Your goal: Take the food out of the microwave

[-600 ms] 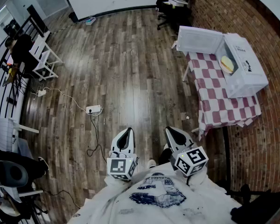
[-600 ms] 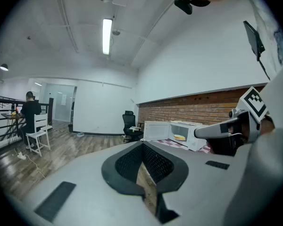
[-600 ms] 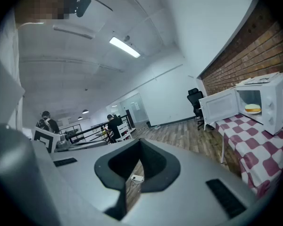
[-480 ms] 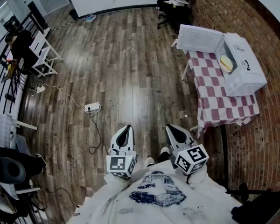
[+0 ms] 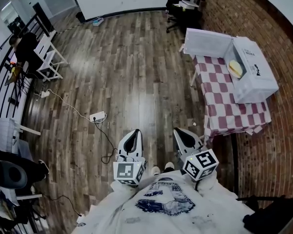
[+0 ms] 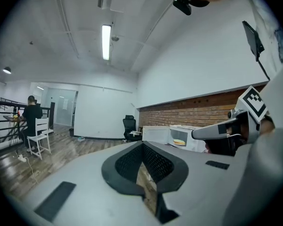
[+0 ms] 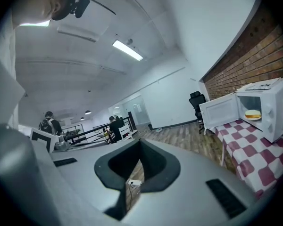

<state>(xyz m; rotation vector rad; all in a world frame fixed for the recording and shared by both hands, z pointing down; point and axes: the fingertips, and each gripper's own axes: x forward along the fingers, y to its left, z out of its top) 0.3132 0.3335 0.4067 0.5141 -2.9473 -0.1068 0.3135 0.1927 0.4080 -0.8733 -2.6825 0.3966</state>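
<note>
White microwave [image 5: 258,74], boxy, upright, well ahead and off to the right of both tongs. It is nearer the right tongs [image 5: 178,132] than the left tongs [image 5: 134,133]. Door [image 5: 207,42] swung wide open, cavity exposed. Inside lies the food [image 5: 235,68]: pale yellow, round, flattish, untouched.

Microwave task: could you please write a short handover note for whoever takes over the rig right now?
Left gripper: jaws shut, empty, held close to the body.
Right gripper: jaws shut, empty, beside it.
The microwave stands on the checked table, ahead and to the right, out of reach from here. Its door is open and the food is inside.
Done: door open.
Left: walk up, reach in, grip the food, bring it out.
</note>
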